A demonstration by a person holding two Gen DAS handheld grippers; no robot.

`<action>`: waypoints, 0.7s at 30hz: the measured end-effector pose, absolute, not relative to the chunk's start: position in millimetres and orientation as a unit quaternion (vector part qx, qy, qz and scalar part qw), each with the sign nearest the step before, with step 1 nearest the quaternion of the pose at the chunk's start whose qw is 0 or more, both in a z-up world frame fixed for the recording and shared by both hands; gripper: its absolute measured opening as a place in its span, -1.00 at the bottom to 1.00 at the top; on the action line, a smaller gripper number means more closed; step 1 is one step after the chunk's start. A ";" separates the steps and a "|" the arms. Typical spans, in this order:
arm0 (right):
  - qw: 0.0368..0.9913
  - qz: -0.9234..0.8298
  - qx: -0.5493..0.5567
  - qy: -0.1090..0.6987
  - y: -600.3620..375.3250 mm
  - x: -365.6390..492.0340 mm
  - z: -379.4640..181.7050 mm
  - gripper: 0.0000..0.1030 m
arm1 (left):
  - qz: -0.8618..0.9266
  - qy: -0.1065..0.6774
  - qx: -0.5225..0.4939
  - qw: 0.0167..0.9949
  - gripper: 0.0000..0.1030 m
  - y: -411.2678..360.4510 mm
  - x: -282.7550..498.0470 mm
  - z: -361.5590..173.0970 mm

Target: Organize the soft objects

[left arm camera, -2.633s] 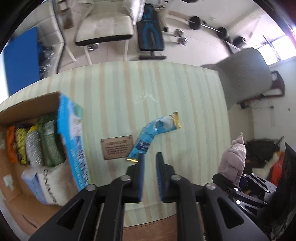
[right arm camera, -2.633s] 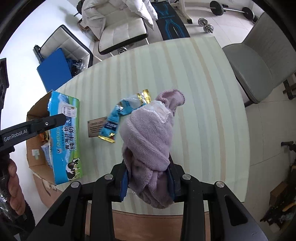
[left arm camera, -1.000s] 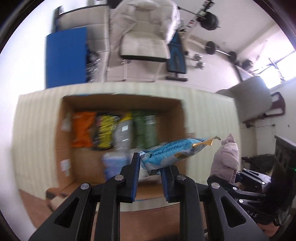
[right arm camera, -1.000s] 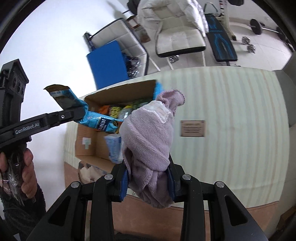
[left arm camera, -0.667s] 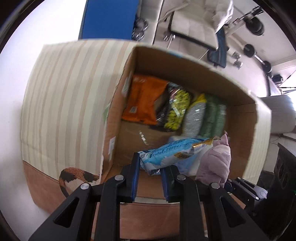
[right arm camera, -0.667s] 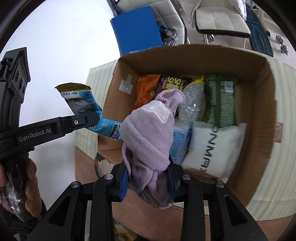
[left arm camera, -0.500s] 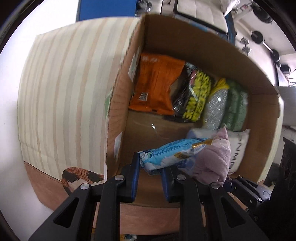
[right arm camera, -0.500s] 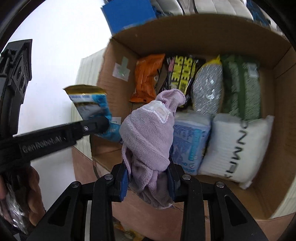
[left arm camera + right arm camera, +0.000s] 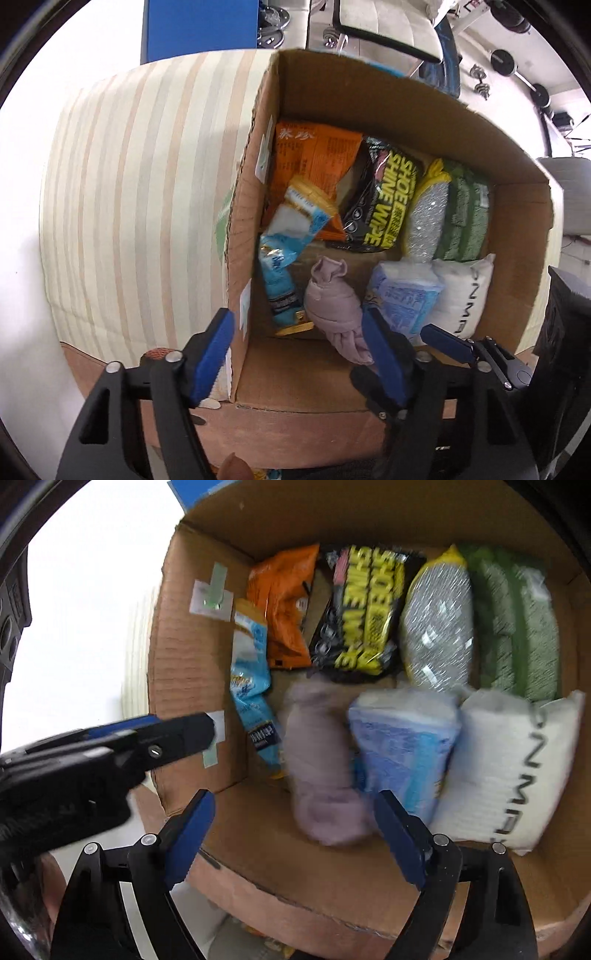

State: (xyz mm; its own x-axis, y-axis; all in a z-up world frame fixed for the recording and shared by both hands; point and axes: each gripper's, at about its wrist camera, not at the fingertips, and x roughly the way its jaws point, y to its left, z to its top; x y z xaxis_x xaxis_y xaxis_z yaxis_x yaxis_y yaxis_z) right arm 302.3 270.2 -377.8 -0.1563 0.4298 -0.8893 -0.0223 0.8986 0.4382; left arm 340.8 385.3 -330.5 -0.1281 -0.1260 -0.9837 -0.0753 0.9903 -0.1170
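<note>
An open cardboard box [image 9: 255,147] stands on the striped table. A blue snack packet [image 9: 282,266] lies inside along its left wall, and a knotted pink towel [image 9: 332,302] lies beside it on the box floor. My left gripper [image 9: 299,354] hangs over the box's near left corner. Its jaws are opening, its pads touch nothing, and the packet lies loose below them. My right gripper [image 9: 295,830] is above the box too, jaws opening. The blurred pink towel [image 9: 317,768] sits free between and below its fingers. The blue packet [image 9: 251,686] and left gripper's fingers [image 9: 177,738] show at left.
The box also holds an orange packet [image 9: 314,147], a black and yellow wipes pack [image 9: 384,199], a silver scourer [image 9: 428,218], green sponges [image 9: 465,218], a blue tissue pack [image 9: 402,299] and a white pack [image 9: 461,295]. Striped tablecloth [image 9: 140,184] spreads left; chairs and dumbbells stand beyond.
Both grippers came down over the box and went from shut to open. The blue packet and the pink towel left the jaws and now lie inside the box.
</note>
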 end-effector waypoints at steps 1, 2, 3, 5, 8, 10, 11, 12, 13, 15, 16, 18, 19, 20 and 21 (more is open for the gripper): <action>0.638 0.175 0.135 0.738 266.0 302.5 -373.9 0.75 | -0.021 0.746 -0.067 0.662 0.52 384.8 339.9 -325.8; 0.640 0.172 0.135 0.736 260.8 303.4 -370.3 0.76 | -0.022 0.741 -0.067 0.668 0.73 383.5 339.0 -320.4; 0.643 0.167 0.131 0.736 255.7 302.9 -366.8 0.80 | -0.021 0.735 -0.068 0.675 0.82 383.4 336.8 -315.3; 0.655 0.152 0.117 0.731 243.9 301.9 -359.1 0.89 | -0.020 0.724 -0.068 0.686 0.83 380.2 332.5 -305.8; 0.676 0.122 0.092 0.721 217.0 296.0 -347.7 0.99 | -0.016 0.702 -0.066 0.709 0.90 374.3 325.3 -292.2; 0.695 0.100 0.082 0.708 198.7 291.7 -337.9 1.00 | -0.015 0.681 -0.061 0.730 0.92 366.9 316.2 -283.3; 0.702 0.091 0.079 0.702 190.0 289.6 -333.0 1.00 | -0.012 0.673 -0.059 0.737 0.94 362.2 313.2 -282.8; 0.708 0.080 0.075 0.698 182.2 288.7 -329.6 1.00 | -0.011 0.665 -0.059 0.744 0.94 358.2 311.1 -280.3; 0.716 0.069 0.072 0.691 174.0 285.7 -324.9 1.00 | -0.011 0.658 -0.058 0.751 0.94 354.4 307.0 -276.9; 0.730 0.055 0.066 0.678 161.8 282.7 -313.2 1.00 | -0.010 0.643 -0.052 0.764 0.95 344.4 297.6 -268.9; 0.736 0.050 0.061 0.673 155.3 278.5 -307.3 1.00 | -0.010 0.637 -0.045 0.770 0.95 339.2 293.1 -264.9; 0.745 0.039 0.058 0.664 142.3 269.9 -289.1 1.00 | -0.011 0.623 -0.029 0.781 0.95 327.9 283.5 -256.9; 0.748 0.036 0.055 0.660 137.5 266.5 -281.8 1.00 | -0.011 0.619 -0.022 0.785 0.95 322.9 279.9 -255.7; 0.752 0.033 0.053 0.656 134.1 262.5 -276.1 1.00 | -0.011 0.614 -0.016 0.789 0.95 318.0 275.5 -252.6; 0.757 0.028 0.050 0.651 131.3 258.0 -272.2 1.00 | -0.012 0.610 -0.010 0.792 0.95 313.2 271.1 -250.1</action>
State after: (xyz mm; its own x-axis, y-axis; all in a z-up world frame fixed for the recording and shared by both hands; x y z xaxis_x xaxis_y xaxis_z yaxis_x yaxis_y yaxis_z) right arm 258.0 131.3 -272.2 0.1506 0.1076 -0.9827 0.0234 0.9934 0.1124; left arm 271.1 313.2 -250.1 0.2559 -0.0320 -0.9662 0.0066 0.9995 -0.0313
